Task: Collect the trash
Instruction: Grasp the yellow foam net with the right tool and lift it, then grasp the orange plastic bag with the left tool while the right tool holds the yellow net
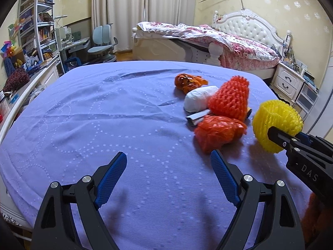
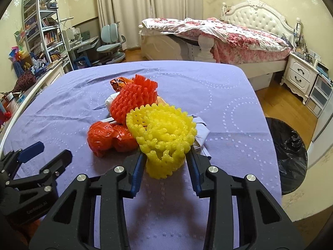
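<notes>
My right gripper [image 2: 165,161] is shut on a yellow foam fruit net [image 2: 162,133] and holds it over the purple bedspread [image 2: 229,95]; the net also shows in the left wrist view [image 1: 276,123]. My left gripper [image 1: 168,162] is open and empty above the bedspread [image 1: 104,114], left of the trash pile. The pile holds an orange foam net [image 1: 231,99], a crumpled orange plastic bag [image 1: 218,133], a white wad [image 1: 197,101], a grey wrapper [image 1: 196,117] and an orange wrapper [image 1: 188,80].
A bin lined with a black bag [image 2: 289,152] stands on the floor at the bed's right edge. A second bed [image 2: 229,35], a nightstand [image 2: 299,77], a desk chair [image 2: 110,41] and shelves [image 2: 41,27] lie beyond.
</notes>
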`<action>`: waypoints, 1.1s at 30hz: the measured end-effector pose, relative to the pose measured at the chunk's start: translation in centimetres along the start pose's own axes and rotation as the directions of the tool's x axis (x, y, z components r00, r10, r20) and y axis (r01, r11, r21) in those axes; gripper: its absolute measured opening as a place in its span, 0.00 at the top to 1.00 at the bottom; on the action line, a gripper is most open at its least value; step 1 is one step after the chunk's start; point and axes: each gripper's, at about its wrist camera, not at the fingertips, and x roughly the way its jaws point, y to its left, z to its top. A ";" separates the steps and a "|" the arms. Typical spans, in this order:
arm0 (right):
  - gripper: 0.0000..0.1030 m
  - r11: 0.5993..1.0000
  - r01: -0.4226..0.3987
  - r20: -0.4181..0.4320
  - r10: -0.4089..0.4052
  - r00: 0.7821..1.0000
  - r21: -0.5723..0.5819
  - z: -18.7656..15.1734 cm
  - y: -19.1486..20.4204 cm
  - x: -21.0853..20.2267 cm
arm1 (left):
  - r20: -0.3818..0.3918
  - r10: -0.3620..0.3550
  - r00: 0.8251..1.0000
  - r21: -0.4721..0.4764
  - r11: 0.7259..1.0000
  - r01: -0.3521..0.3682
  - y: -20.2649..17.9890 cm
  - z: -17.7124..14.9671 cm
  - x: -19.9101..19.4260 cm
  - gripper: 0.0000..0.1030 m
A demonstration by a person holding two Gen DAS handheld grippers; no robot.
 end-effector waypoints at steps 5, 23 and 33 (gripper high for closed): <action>0.64 1.000 0.013 0.032 -0.013 0.999 0.003 -0.1 -1.1 -1.5 | 0.014 -0.019 1.000 0.033 0.999 0.019 -1.8 0.1 -0.3 0.20; 0.64 0.973 0.121 0.026 -0.129 0.991 0.196 -1.6 -11.0 -2.4 | 0.002 -0.006 1.000 0.090 0.996 0.006 -6.2 1.3 2.2 0.20; 0.64 0.971 0.108 0.018 -0.115 0.993 0.212 -2.0 -12.2 -2.0 | -0.048 -0.037 0.998 0.099 0.994 0.042 -7.1 2.0 3.6 0.22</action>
